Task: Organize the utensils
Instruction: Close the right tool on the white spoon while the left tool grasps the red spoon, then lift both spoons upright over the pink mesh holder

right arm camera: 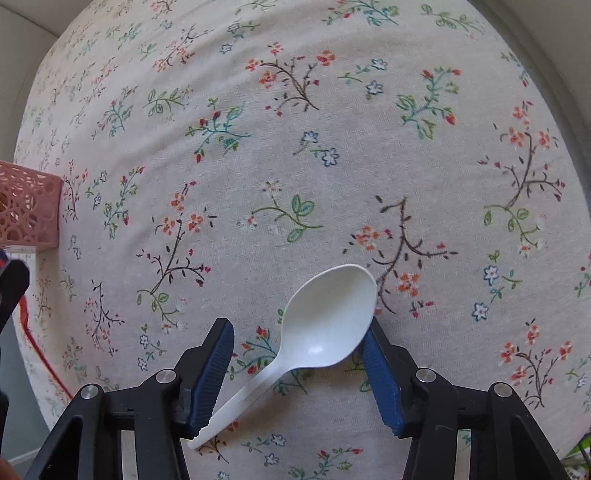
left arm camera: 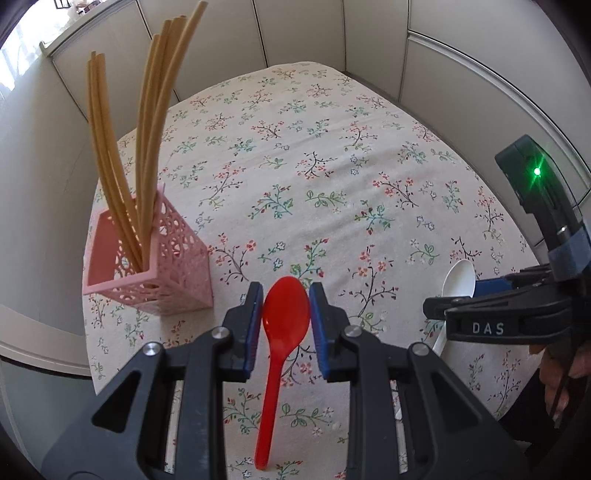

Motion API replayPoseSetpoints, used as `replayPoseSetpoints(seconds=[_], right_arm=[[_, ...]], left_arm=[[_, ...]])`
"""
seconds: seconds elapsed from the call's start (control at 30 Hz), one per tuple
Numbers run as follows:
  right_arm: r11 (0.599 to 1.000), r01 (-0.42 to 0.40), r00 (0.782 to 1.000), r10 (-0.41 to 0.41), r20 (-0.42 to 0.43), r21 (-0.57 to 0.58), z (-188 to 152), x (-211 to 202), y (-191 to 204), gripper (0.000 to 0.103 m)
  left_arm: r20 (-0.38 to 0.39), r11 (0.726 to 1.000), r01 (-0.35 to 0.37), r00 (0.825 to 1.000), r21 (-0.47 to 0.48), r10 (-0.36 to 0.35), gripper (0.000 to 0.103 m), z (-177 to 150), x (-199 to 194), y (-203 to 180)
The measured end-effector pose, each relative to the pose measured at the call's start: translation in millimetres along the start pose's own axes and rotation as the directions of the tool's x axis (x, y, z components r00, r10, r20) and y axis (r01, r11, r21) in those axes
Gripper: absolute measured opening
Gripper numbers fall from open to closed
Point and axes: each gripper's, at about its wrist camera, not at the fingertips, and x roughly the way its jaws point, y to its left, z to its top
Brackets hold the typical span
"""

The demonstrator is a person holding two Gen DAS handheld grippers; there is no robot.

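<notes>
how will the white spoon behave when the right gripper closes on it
The white spoon looks like thin plastic, so probably light and a bit bendy. It lies slanted between the right gripper pads, so it may pivot as they close. Its smooth rounded bowl might slip.

We see lots of bare tablecloth (left arm camera: 295,147) beyond the pink holder (left arm camera: 177,273); only its tall sticks (left arm camera: 147,129) block the way above it

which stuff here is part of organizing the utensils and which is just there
Job:
- red spoon, clamped in the left claw
- white spoon, between the right claw's pads
- pink holder
- chopsticks already in it

Just there:
- floral tablecloth
- wall panels
</notes>
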Motion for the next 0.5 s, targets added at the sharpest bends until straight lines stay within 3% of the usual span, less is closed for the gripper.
replayPoseSetpoints(seconds=[0.13,0.27,0.3,0.37,0.5], right_arm=[[0.997,0.073,0.997,-0.071,0.043,-0.029,0.5,1.0,11.4,0.051],[0.989,0.128,0.99,-0.123,0.075,-0.073,2.8,3.6,25.8,0.033],[0.988,0.129,0.989,-0.123,0.077,-0.083,3.9,3.6,28.1,0.023],[0.991,0.109,0.992,-0.103,0.07,-0.076,7.9,4.5,31.0,0.012],[0.996,0.065,0.996,-0.061,0.068,-0.058,15.5,3.9,30.8,0.009]], left_arm=[[0.009,0.999,0.023,1.0,-0.031,-0.023,0.027,-7.7,-5.3,9.1],[0.019,0.996,0.048,0.999,-0.071,-0.046,0.027,-14.4,-11.6,17.7],[0.02,0.996,0.052,0.999,-0.075,-0.051,0.027,-15.9,-13.2,19.6],[0.026,0.995,0.057,0.998,-0.079,-0.055,0.027,-17.7,-17.5,23.2],[0.058,0.992,0.065,0.997,-0.104,-0.06,0.027,-17.5,-29.4,35.0]])
